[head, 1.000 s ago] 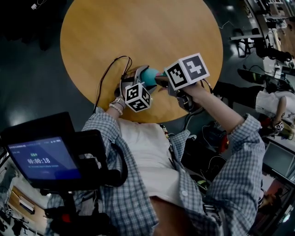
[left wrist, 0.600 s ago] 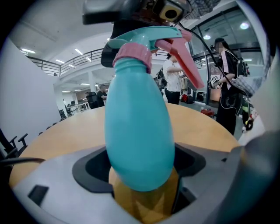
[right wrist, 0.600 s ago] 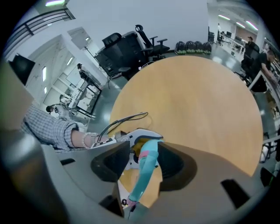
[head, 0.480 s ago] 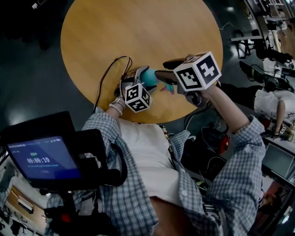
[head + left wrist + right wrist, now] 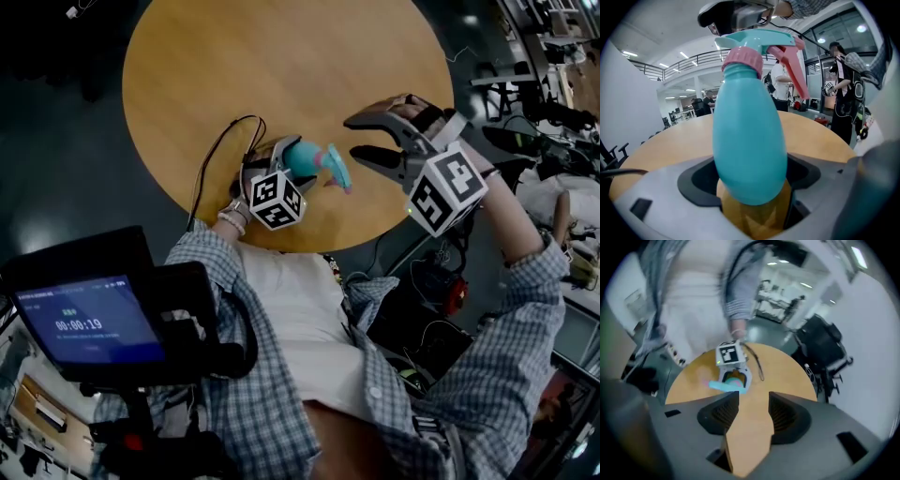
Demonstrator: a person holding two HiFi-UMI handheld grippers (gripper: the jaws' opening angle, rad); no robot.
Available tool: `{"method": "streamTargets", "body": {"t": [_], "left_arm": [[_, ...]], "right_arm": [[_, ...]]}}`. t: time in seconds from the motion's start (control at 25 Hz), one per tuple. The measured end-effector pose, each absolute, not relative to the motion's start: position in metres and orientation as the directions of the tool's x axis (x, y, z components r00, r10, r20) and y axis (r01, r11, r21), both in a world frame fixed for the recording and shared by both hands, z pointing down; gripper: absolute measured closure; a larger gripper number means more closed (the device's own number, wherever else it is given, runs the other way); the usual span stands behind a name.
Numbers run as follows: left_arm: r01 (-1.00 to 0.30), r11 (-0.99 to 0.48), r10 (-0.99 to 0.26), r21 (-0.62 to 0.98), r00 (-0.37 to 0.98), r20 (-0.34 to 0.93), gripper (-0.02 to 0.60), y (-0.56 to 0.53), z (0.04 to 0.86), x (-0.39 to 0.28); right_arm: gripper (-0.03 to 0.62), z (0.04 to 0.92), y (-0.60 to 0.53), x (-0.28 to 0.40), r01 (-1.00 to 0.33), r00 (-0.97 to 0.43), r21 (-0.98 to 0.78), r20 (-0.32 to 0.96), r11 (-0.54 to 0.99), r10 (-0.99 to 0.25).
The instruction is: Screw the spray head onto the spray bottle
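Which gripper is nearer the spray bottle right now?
Left. The left gripper is clamped on the spray bottle; the right gripper hangs apart beside the spray head, jaws just opened, nothing between them.

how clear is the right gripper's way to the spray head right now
Probably yes: the right gripper, its jaws just opened and empty, faces the spray head over bare table, with nothing between them.
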State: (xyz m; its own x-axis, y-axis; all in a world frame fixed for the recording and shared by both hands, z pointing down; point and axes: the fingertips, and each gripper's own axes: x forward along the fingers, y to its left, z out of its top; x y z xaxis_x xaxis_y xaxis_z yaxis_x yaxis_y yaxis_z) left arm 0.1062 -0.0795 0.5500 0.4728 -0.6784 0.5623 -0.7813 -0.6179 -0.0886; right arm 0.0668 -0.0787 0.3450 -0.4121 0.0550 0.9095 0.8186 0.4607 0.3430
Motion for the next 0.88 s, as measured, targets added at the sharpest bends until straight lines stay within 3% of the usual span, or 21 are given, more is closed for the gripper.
{"method": "streamTargets", "body": {"t": [0.12,0.24,0.48,0.6,0.8,0.88], "left_arm": [[-0.779,-0.621,-0.676,-0.082,0.480,0.559,0.164,-0.077,0.552,0.103],[-0.770,-0.633,-0.668,-0.076,0.495,0.556,0.164,-0.073,0.555,0.102],[-0.762,-0.644,-0.662,-0.072,0.506,0.553,0.164,-0.069,0.557,0.098],[-0.760,-0.646,-0.660,-0.074,0.507,0.554,0.164,-0.070,0.556,0.095],[-0.759,-0.646,-0.660,-0.076,0.505,0.556,0.164,-0.071,0.555,0.091],[-0.759,-0.647,-0.660,-0.078,0.505,0.556,0.164,-0.070,0.555,0.089]], "right_arm": [[0.419,0.370,-0.068,0.084,0.950,-0.288,0.284,0.957,0.129,0.018],[0.376,0.389,-0.060,0.088,0.975,-0.219,0.220,0.976,-0.040,0.017],[0.373,0.417,-0.034,0.079,0.948,-0.193,0.213,0.976,-0.237,0.104],[0.373,0.433,-0.042,0.077,0.905,-0.179,0.193,0.981,-0.380,0.073],[0.380,0.446,-0.039,0.075,0.890,-0.159,0.187,0.982,-0.416,0.102],[0.443,0.448,-0.038,0.071,0.894,-0.160,0.193,0.980,-0.404,0.116]]}}
